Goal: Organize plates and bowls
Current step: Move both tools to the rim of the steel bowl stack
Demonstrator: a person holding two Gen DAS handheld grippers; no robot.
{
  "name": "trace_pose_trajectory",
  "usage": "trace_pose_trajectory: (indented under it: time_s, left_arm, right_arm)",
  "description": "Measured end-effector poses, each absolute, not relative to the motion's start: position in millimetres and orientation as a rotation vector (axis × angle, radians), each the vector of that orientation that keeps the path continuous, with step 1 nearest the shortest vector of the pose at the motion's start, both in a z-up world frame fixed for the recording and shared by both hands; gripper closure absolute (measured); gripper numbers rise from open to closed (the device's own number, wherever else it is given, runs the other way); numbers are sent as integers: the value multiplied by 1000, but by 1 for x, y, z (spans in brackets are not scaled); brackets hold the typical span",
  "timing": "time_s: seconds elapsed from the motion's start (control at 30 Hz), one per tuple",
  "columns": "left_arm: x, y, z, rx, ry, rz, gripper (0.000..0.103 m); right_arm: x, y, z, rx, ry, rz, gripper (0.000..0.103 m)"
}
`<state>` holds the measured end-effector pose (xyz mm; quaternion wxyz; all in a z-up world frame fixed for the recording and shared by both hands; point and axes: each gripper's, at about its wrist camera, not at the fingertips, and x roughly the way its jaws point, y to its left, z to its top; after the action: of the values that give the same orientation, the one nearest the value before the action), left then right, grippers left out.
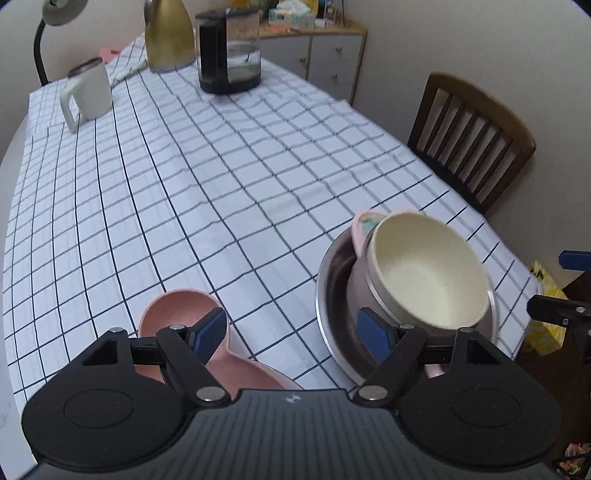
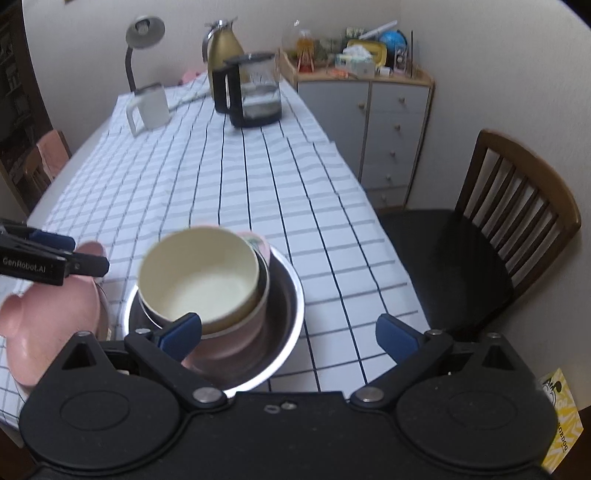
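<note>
A steel bowl [image 1: 330, 295] sits near the table's front right edge and holds a tilted stack: a cream bowl [image 1: 424, 269] in a steel-rimmed bowl, over pink dishes [image 1: 360, 225]. The stack also shows in the right wrist view, cream bowl [image 2: 199, 273] inside the steel bowl [image 2: 288, 306]. A pink mouse-shaped plate [image 1: 177, 310] lies to the left; it also shows in the right wrist view [image 2: 48, 325]. My left gripper [image 1: 291, 334] is open, between the pink plate and the steel bowl. My right gripper [image 2: 290, 334] is open above the steel bowl's near rim, empty.
A checked tablecloth [image 1: 221, 177] covers the table. At the far end stand a white mug [image 1: 90, 92], a gold thermos [image 1: 168, 33] and a glass coffee pot [image 1: 229, 51]. A wooden chair [image 2: 495, 229] stands at the right, a grey cabinet [image 2: 395, 122] behind it.
</note>
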<state>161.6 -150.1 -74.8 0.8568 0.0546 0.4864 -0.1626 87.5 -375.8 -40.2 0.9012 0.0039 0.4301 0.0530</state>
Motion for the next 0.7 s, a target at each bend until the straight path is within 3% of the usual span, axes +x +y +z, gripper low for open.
trace_pose_trajectory:
  time_s: [0.33, 0.57, 0.7]
  left_arm:
    - [179, -157, -104, 69, 1108, -323, 27]
    - [185, -158, -114, 20, 1152, -311, 40]
    - [184, -160, -120, 6, 1181, -307, 57]
  right_arm:
    - [120, -399, -82, 93, 1020, 81, 22]
    - [142, -403, -96, 116, 1064, 99, 37]
    - [153, -404, -101, 112, 1086, 120, 52]
